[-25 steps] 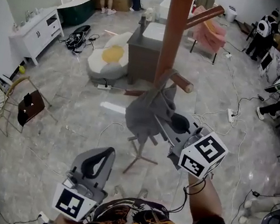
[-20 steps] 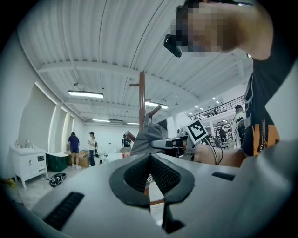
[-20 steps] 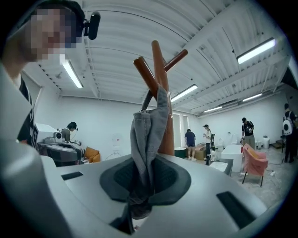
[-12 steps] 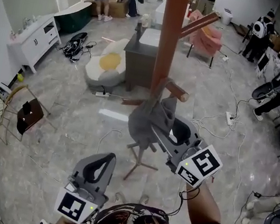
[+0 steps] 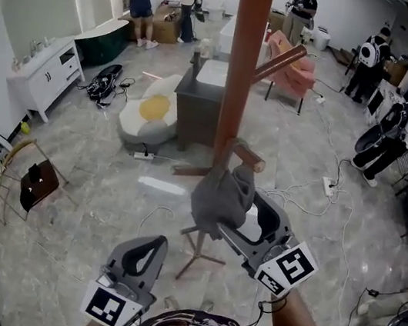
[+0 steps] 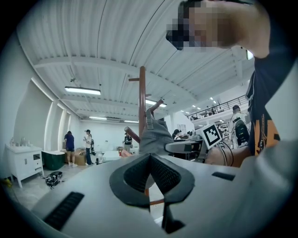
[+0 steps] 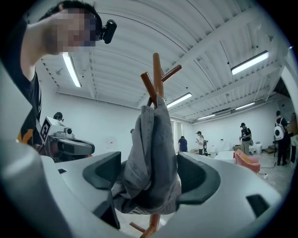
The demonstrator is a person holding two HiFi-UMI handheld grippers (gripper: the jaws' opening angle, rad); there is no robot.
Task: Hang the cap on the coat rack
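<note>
Where the coat rack (image 5: pixel 245 64) was stood: a grey marbled floor (image 5: pixel 88 200), across which white cables (image 5: pixel 304 192) were trailed, was seen beneath it in the head view.
Coat rack: an upright brown wooden pole was shown with slanted pegs branching off it; it was also caught in the left gripper view (image 6: pixel 142 93) and the right gripper view (image 7: pixel 157 69).
Right hand-held gripper (image 5: pixel 245 219): it was held level at the cap, and its jaws had just been opening. They were seen spread wide (image 7: pixel 149 174), with the cap hanging between the pads but not clamped by them; a clear gap was left on the left pad's side.
Left hand-held gripper (image 5: pixel 150 239): it was held low and apart from the rack, pointed toward it. Its jaws were seen brought together at the tips (image 6: pixel 150 158), and nothing was held in them.
Cap (image 5: pixel 218 196): the grey fabric cap was hung from a lower peg, close against the pole, and was draped downward in folds (image 7: pixel 149 158); from the left gripper view it was seen just behind the jaw tips (image 6: pixel 153 137).
Peg (image 5: pixel 252 157): the short round-ended peg was seen jutting out just above the cap.
</note>
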